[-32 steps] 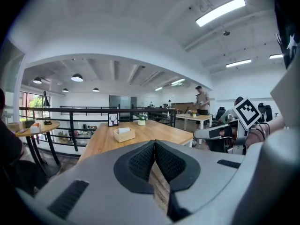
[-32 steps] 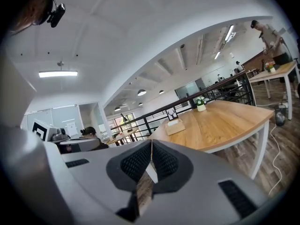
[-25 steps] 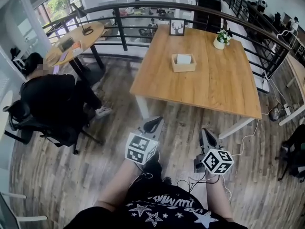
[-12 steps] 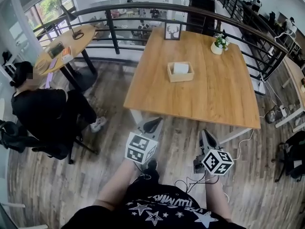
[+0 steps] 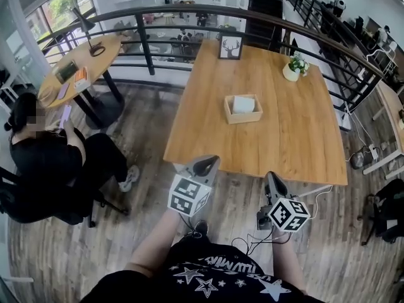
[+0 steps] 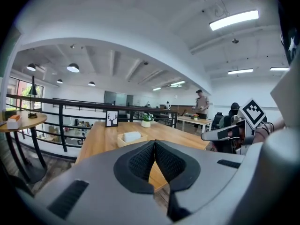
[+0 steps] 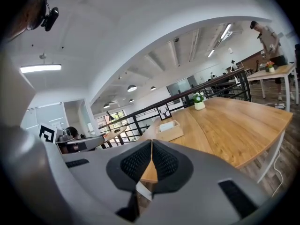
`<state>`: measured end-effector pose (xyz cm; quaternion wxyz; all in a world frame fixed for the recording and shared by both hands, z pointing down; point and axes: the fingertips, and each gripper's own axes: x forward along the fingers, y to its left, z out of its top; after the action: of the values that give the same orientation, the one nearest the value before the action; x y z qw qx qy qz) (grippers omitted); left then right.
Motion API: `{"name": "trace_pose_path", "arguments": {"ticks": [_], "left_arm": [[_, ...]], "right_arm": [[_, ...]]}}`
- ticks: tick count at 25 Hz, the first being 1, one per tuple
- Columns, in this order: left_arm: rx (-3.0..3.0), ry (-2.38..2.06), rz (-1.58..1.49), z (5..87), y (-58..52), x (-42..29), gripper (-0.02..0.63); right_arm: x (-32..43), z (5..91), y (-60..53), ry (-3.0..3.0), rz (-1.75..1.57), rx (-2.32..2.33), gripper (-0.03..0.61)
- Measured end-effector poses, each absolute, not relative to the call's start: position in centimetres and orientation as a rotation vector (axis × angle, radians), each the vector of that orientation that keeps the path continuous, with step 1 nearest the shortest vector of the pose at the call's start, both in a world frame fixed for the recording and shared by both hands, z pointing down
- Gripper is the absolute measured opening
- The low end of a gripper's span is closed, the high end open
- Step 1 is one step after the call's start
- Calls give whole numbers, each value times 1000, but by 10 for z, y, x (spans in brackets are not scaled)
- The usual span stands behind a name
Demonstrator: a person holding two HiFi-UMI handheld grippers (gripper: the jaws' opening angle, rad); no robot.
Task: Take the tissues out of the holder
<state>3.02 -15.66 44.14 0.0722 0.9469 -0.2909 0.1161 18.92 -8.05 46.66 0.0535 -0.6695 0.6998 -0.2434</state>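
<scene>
A wooden tissue holder (image 5: 243, 115) with white tissues (image 5: 243, 103) in it stands near the middle of the large wooden table (image 5: 297, 137). My two grippers hang over the floor, just short of the table's near edge. The left gripper (image 5: 211, 162) is shut with nothing in it, its pads meeting at the tips (image 6: 154, 142). The right gripper (image 5: 271, 177) is shut and empty too (image 7: 151, 141). Both point toward the table. The holder (image 6: 131, 137) lies well ahead of the left jaws, and in the right gripper view the holder (image 7: 168, 128) sits ahead, slightly right.
A framed deer picture (image 5: 230, 47) and a small potted plant (image 5: 291, 69) stand at the table's far side. A black railing (image 5: 146, 43) runs behind. A seated person (image 5: 47, 163) and a round table (image 5: 76, 71) are at the left. Cables (image 5: 252, 242) trail on the floor.
Both grippers and the head view have moved forward toward the table; its near edge is now just ahead of the jaw tips. Both pairs of jaws stay shut.
</scene>
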Motion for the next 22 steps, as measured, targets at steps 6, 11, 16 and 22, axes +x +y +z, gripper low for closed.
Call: {"name": "trace_pose_path", "arguments": {"ticks": [6,11,16,22], "left_arm": [[2851,-796,323,443,-201,31,14],[2868,-741,312,447,-222,32,14],[2869,-708,310,452,-230,35,14],[2866,-698,335,460,-237,52,14]], "right_arm": [[188,463,-117,2080,-728,-2088,15],[186,469,-133,2046,-734,-2130,15],[180,475,-139,2044,-750,-2141,15],[196,482,-145,2031,-764,-2132,15]]}}
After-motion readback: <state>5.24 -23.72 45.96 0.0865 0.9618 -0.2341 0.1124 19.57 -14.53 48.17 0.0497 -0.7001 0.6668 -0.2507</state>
